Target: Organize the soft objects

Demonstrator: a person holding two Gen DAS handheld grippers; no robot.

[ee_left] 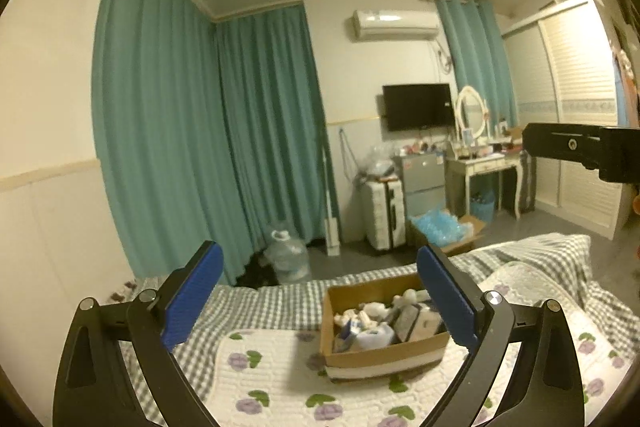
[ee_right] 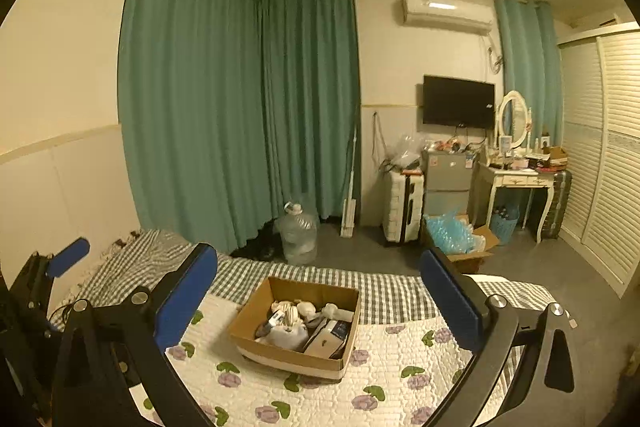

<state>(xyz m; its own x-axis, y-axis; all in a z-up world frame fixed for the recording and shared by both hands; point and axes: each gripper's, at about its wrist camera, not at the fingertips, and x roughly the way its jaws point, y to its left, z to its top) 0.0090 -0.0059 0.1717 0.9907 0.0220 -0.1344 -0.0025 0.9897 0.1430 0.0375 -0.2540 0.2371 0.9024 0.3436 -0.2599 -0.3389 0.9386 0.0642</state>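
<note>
An open cardboard box sits on a white floral quilt on the bed. It holds several soft white items and small packets. In the right wrist view the box lies ahead between my fingers, with a white bundle inside. My left gripper is open and empty, held above the bed just short of the box. My right gripper is open and empty, also above the bed. The left gripper's blue finger shows at the far left of the right wrist view.
A grey checked blanket covers the bed's far edge. Beyond it on the floor stand a water jug, a white suitcase, a box of blue plastic and a dressing table. Green curtains hang behind.
</note>
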